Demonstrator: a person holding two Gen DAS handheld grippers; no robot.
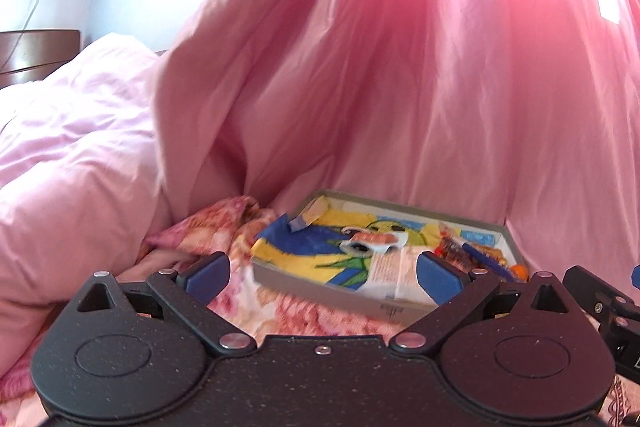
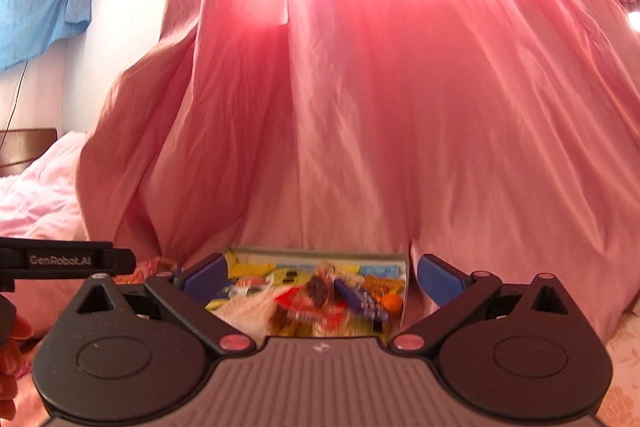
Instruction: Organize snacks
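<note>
Left gripper (image 1: 322,277): jaws spread wide, blue pads (image 1: 208,277) gripping nothing, held low over floral bedding (image 1: 320,315). Right gripper (image 2: 320,281): jaws likewise spread wide, nothing between the blue pads (image 2: 438,283).

Shallow grey box (image 1: 320,291) on the bedding, at 1 o'clock from the left gripper, dead ahead at 12 o'clock from the right gripper. Inside, left wrist view: large yellow-blue-green printed packet (image 1: 320,247) across the floor of the box; white wrapper (image 1: 394,267) with fine print, too small to read, near the front wall; dark blue stick-shaped pack (image 1: 480,255) and small orange piece (image 1: 519,271) at the right end. Small dark mark on the box front wall, illegible.

Right wrist view blurred: box contents (image 2: 316,295) seen as a jumble of yellow, red, blue and orange wrappers; lettering on them unreadable.

Only legible text: "GenRobot.AI", white on the black body of the left unit (image 2: 66,261), at 9 o'clock in the right wrist view.

Pink curtain (image 2: 360,107) hanging directly behind the box, at 12 o'clock. Pale pink duvet (image 1: 72,147) at 10 o'clock in the left view. Blue cloth (image 2: 40,3) on the wall at 10 o'clock.
</note>
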